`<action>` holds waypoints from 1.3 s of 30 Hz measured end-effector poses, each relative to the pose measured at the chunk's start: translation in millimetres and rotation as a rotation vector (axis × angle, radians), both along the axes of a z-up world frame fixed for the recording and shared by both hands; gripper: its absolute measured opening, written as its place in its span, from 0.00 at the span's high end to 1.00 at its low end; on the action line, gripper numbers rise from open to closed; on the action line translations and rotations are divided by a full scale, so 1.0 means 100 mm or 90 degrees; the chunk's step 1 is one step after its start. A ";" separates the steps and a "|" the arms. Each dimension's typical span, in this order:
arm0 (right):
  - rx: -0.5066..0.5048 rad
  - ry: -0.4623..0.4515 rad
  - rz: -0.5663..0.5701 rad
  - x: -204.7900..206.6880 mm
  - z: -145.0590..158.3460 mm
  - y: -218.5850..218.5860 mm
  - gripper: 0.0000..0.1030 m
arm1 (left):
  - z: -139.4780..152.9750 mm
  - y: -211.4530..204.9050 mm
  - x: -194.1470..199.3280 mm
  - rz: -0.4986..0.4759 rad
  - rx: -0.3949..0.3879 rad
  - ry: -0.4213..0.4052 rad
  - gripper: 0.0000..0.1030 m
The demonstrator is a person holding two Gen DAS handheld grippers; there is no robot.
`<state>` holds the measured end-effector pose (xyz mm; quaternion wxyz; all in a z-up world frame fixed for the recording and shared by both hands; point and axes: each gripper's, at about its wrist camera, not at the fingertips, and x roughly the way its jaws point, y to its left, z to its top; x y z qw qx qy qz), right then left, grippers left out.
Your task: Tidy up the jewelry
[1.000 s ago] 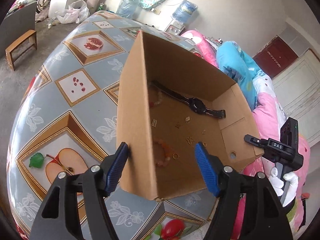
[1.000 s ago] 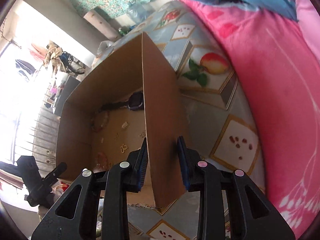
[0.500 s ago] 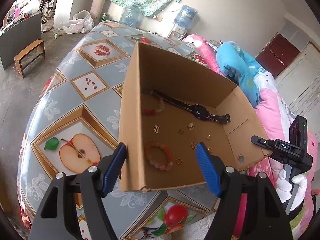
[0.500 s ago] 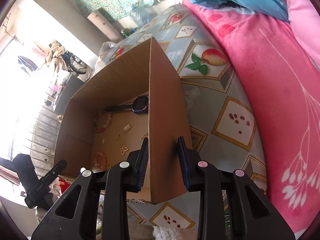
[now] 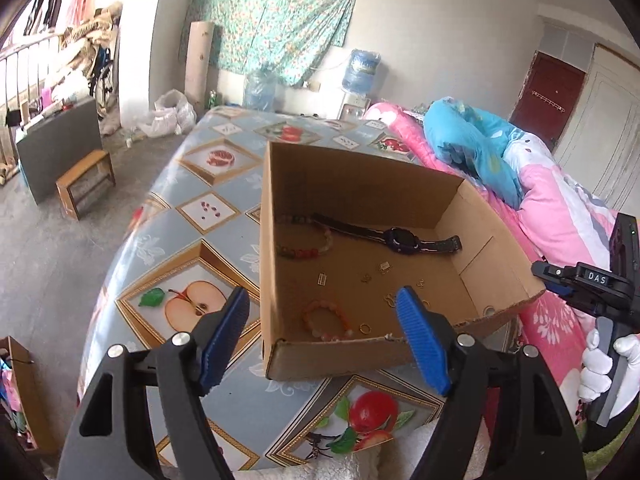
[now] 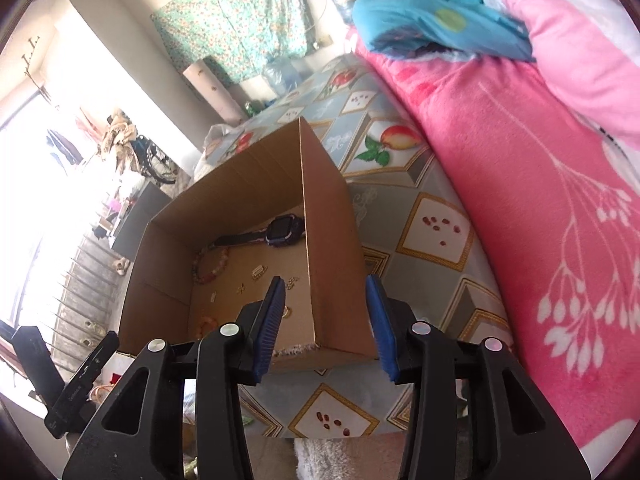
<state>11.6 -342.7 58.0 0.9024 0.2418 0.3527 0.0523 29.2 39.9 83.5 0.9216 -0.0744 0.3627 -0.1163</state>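
Observation:
An open cardboard box stands on the fruit-print bed cover. In it lie a dark watch, a red bead bracelet, an orange bead bracelet and several small gold pieces. My left gripper is open and empty, above the box's near corner. My right gripper is open, its fingers on either side of the box's right wall without touching it. The watch and bracelets show in the right wrist view too.
A pink blanket and blue bedding lie to the right of the box. A small wooden stool and a grey cabinet stand on the floor at left. The right gripper's body shows at the right edge.
My right gripper has opened and let go of the box wall. Both grippers have drawn back and up from the box, which now stands flat on the bed.

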 end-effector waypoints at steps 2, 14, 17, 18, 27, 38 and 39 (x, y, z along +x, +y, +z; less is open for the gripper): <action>-0.019 -0.031 -0.025 -0.17 0.05 0.01 0.53 | 0.05 -0.04 -0.12 0.003 0.019 -0.019 0.21; -0.130 -0.115 -0.004 -0.79 0.03 0.46 0.32 | 0.04 -0.34 -0.48 0.010 0.024 -0.003 0.05; -0.131 -0.107 0.018 -0.79 -0.02 0.56 0.28 | 0.04 -0.40 -0.52 0.021 0.026 0.000 0.05; -0.132 -0.103 0.027 -0.78 -0.03 0.58 0.28 | 0.05 -0.43 -0.54 0.024 0.033 -0.007 0.05; -0.161 -0.087 0.052 -0.75 -0.06 0.76 0.17 | 0.08 -0.53 -0.57 0.091 0.108 -0.034 0.05; -0.176 -0.059 0.062 -0.59 -0.11 0.81 0.12 | -0.07 -0.64 -0.42 0.089 0.142 0.024 0.05; -0.180 -0.054 0.063 -0.56 -0.11 0.82 0.12 | -0.09 -0.65 -0.39 0.089 0.145 0.032 0.05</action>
